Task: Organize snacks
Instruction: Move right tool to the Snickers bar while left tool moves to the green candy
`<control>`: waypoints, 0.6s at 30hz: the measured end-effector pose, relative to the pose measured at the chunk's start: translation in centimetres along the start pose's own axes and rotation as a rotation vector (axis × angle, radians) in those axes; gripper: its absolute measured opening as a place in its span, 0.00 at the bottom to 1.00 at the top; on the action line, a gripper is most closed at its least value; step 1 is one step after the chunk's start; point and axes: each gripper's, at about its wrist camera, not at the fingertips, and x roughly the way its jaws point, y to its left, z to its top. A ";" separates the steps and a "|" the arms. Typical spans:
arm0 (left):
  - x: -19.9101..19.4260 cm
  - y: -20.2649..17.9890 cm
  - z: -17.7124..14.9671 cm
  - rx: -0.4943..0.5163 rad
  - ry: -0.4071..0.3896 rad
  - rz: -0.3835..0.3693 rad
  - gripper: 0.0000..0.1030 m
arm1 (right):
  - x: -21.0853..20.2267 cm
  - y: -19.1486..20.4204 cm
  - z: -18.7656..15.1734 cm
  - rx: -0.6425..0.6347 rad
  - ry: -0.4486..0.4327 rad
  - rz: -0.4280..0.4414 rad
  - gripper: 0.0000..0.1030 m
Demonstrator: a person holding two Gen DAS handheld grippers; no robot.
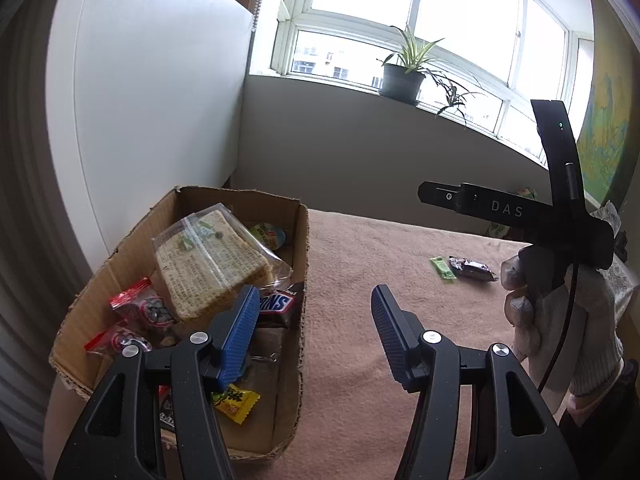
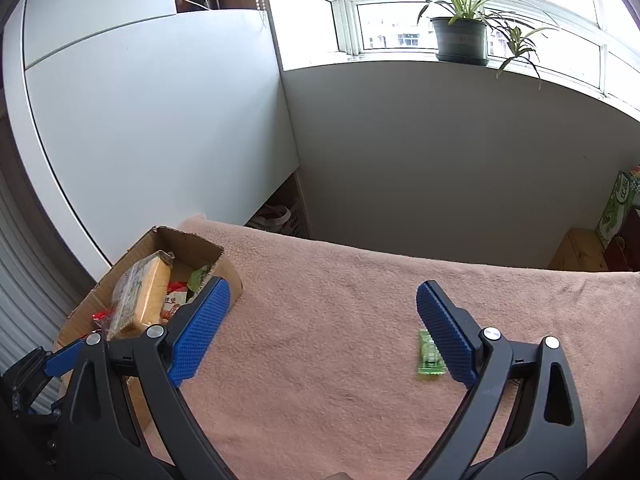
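A torn cardboard box (image 1: 296, 276) (image 2: 230, 276) stands at the left of the pink-covered table and holds several snacks: a clear bag of biscuits (image 1: 212, 268) (image 2: 140, 296), a Snickers bar (image 1: 278, 304), red packets (image 1: 140, 308) and a yellow candy (image 1: 236, 400). My left gripper (image 1: 314, 328) is open and empty over the box's right wall. A green candy (image 1: 443, 268) (image 2: 430, 358) and a dark wrapped bar (image 1: 472, 268) lie on the cloth. My right gripper (image 2: 322, 332) is open and empty, its right finger next to the green candy.
A gloved hand (image 1: 560, 304) holds the right gripper's body at the right of the left wrist view. A white cabinet (image 2: 160, 120) rises behind the box. Potted plants (image 2: 462, 36) sit on the windowsill. A wooden stool (image 2: 576, 250) and a green carton (image 2: 618, 208) stand past the table's far right.
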 end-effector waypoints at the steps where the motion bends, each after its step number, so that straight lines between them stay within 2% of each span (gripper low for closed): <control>1: 0.3 -0.7 0.0 0.007 0.003 -0.007 0.56 | -0.2 -1.2 -0.1 0.011 0.006 -0.003 0.93; 7: 2.5 -4.7 0.2 0.051 0.040 -0.051 0.56 | -0.6 -9.2 -0.7 0.150 0.056 0.036 0.93; 10: 4.0 -6.3 0.4 0.057 0.071 -0.076 0.56 | 0.0 -12.0 -1.4 0.197 0.090 0.065 0.92; 18: 7.8 -9.0 0.6 0.045 0.157 -0.124 0.56 | 2.9 -15.2 -2.7 0.259 0.175 0.136 0.82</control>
